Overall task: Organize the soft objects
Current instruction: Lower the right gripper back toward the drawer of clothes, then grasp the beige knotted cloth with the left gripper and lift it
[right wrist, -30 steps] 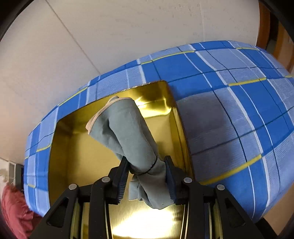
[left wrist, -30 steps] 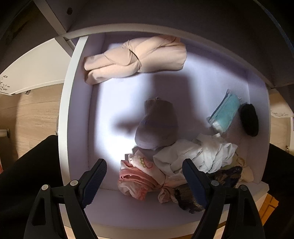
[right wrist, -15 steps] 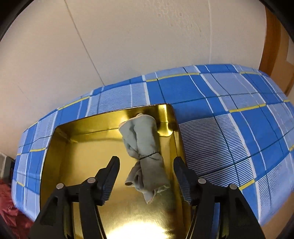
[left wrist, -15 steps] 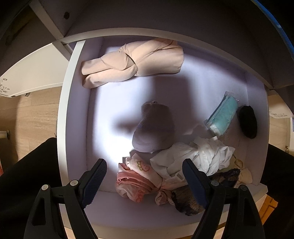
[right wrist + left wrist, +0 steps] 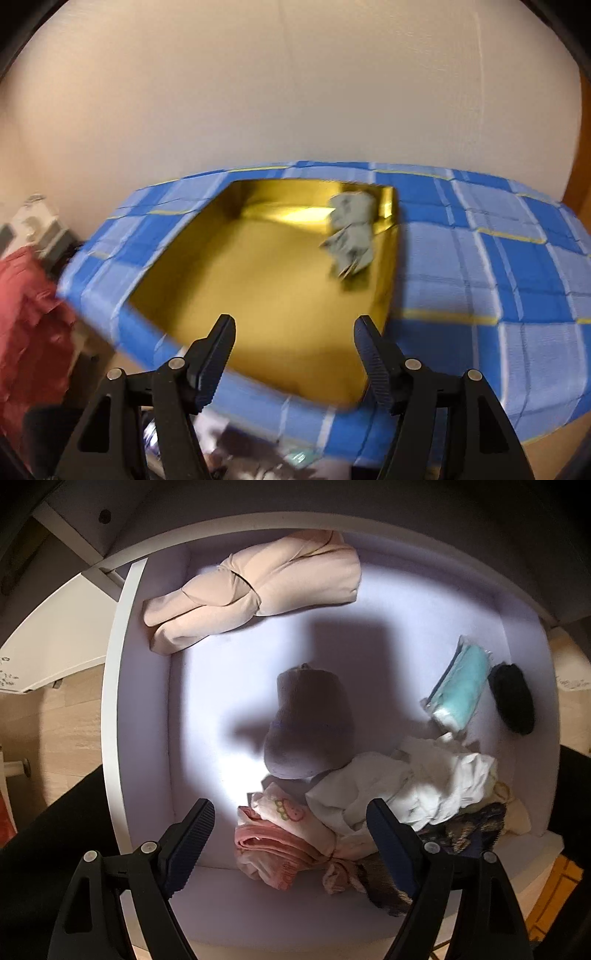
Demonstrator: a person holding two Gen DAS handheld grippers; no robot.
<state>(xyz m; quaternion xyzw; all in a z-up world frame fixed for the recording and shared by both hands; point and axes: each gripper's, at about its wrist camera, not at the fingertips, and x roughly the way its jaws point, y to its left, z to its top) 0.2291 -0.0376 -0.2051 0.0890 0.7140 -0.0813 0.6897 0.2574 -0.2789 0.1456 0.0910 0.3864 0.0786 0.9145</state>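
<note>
Right wrist view: right gripper [image 5: 294,349], jaws just opened and empty, has left the grey-green cloth bundle [image 5: 351,233] in the gold tray [image 5: 258,295]; left gripper [image 5: 291,834], spread wide, should drop squarely onto the pink bundle [image 5: 280,843] in the drawer [image 5: 110,701].

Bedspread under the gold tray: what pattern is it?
Blue plaid with thin yellow lines: the bedspread shows best in the right wrist view, around the tray.
</note>
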